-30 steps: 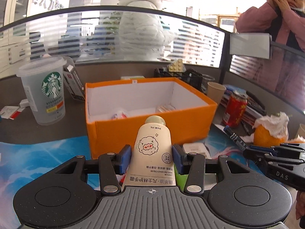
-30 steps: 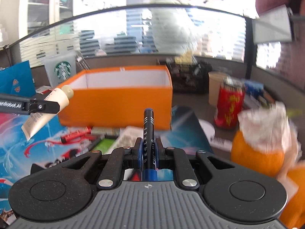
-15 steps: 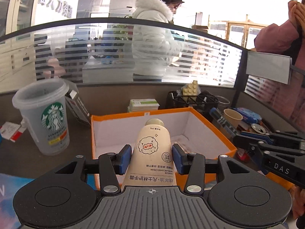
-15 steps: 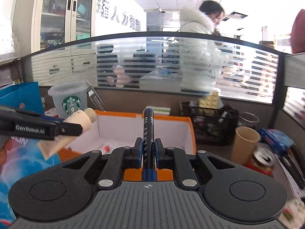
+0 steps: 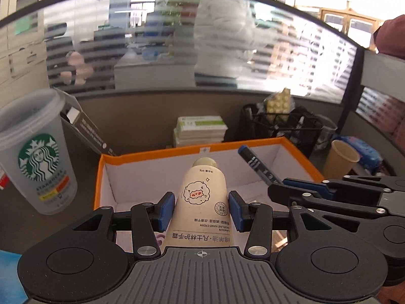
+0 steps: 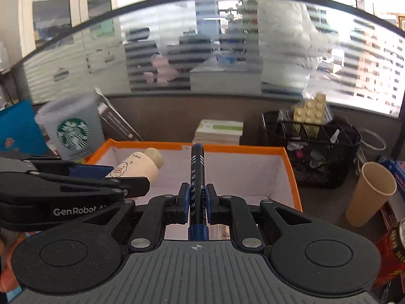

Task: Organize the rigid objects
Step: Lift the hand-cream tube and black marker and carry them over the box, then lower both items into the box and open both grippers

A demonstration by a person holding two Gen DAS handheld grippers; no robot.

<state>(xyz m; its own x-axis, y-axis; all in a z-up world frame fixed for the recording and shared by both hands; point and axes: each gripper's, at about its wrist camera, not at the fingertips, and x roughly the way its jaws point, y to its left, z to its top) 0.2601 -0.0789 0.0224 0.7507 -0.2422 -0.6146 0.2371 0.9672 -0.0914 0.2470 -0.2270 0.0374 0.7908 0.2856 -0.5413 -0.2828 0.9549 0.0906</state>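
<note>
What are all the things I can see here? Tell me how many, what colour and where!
hand cream tube: 1, cream, held over the box
marker pen: 1, black and blue, held over the box
box: 1, orange, white inside, desk middle
Starbucks cup: 1, frosted clear, left of the box
paper cup: 1, tan, right of the box
mesh basket: 1, black, behind the box on the right
stack of packets: 1, white and green, behind the box
can: 1, red, far right
left tool: 1, black, blue pads, gripping the tube
right tool: 1, black, gripping the pen
</note>
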